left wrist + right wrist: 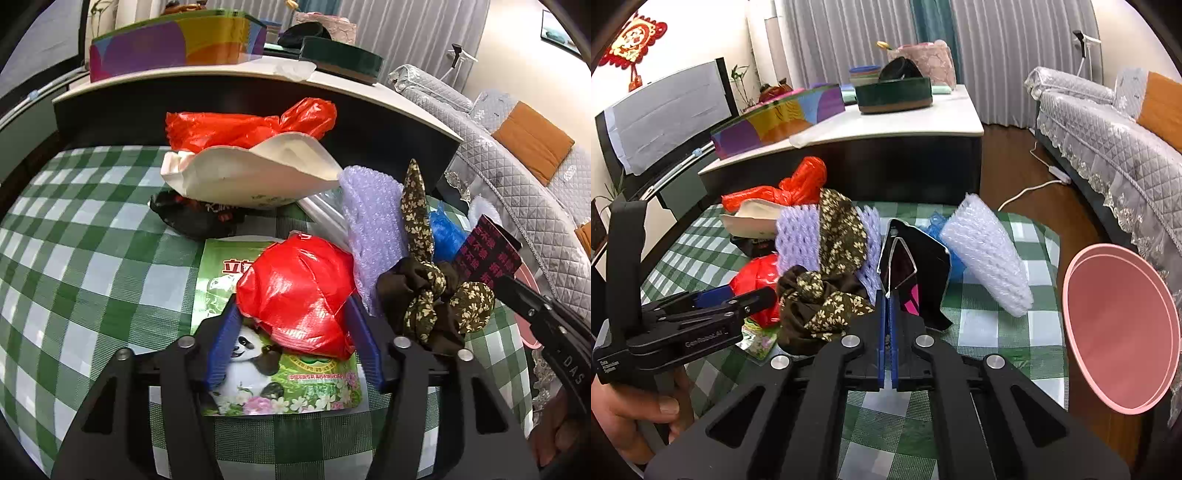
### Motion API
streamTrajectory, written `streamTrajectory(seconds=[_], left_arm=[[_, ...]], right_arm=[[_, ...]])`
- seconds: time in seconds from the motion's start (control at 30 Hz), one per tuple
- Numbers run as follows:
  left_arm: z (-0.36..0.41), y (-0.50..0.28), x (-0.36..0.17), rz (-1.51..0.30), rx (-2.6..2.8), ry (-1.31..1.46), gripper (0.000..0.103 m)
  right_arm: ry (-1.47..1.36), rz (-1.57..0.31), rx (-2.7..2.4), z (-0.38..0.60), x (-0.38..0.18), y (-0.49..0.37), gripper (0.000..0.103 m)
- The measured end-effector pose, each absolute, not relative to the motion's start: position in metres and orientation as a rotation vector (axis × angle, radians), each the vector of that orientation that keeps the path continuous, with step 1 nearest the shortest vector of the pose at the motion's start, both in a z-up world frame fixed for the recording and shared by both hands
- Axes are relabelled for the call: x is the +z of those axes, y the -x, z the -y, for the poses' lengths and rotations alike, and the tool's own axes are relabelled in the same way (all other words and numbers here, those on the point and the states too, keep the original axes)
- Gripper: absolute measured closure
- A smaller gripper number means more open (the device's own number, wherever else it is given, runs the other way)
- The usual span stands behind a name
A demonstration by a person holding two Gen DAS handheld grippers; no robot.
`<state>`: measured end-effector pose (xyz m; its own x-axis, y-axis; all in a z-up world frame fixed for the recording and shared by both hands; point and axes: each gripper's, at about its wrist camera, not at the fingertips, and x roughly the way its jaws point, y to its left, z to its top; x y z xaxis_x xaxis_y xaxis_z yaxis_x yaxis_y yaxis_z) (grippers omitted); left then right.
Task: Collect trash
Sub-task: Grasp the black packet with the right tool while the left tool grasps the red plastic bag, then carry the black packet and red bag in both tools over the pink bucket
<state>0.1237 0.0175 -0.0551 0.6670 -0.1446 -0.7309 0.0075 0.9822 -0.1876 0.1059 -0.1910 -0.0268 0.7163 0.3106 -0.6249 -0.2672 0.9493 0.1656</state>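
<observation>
On the green checked tablecloth [74, 258] lies a heap of trash. In the left wrist view my left gripper [293, 306] has its blue pads pressed on both sides of a crumpled red plastic bag [295, 291], which rests on a green panda packet [280, 376]. The right wrist view shows that left gripper [753, 295] at the red bag [757, 273]. My right gripper [887, 295] is shut on the edge of a black foil wrapper [923, 266] with a silver inside. The same black wrapper [487, 254] shows red print at the right of the left wrist view.
A brown floral cloth [820, 295], purple foam netting [798, 236], pale foam netting [990, 254], a white paper bag [251, 173] and another red bag [251, 125] crowd the pile. A pink basin [1123, 332] sits at the right edge. A white-topped cabinet [886, 122] stands behind.
</observation>
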Motion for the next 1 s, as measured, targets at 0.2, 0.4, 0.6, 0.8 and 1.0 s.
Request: streamTrajectory(seconds=[0.2, 0.4, 0.6, 0.8, 1.0], left_arm=[[-0.014, -0.115, -0.045, -0.801, -0.093, 0.148, 0.058], [-0.014, -0.1, -0.03, -0.746, -0.053, 0.08, 0.059], [-0.017, -0.079, -0.01, -0.684, -0.022, 0.037, 0.059], [-0.017, -0.059, 0.004, -0.644, -0.05, 0.036, 0.059], [-0.007, -0.047, 0.013, -0.628, -0.088, 0.02, 0.059]], right_arm=[[-0.055, -0.655, 0.33, 0.19, -0.012, -0.095, 0.102], [-0.041, -0.614, 0.313, 0.195, 0.002, -0.082, 0.102], [-0.039, -0.57, 0.282, 0.205, 0.02, -0.064, 0.102], [-0.045, -0.538, 0.241, 0.22, 0.035, -0.043, 0.102], [-0.07, -0.519, 0.193, 0.242, 0.053, -0.027, 0.102]])
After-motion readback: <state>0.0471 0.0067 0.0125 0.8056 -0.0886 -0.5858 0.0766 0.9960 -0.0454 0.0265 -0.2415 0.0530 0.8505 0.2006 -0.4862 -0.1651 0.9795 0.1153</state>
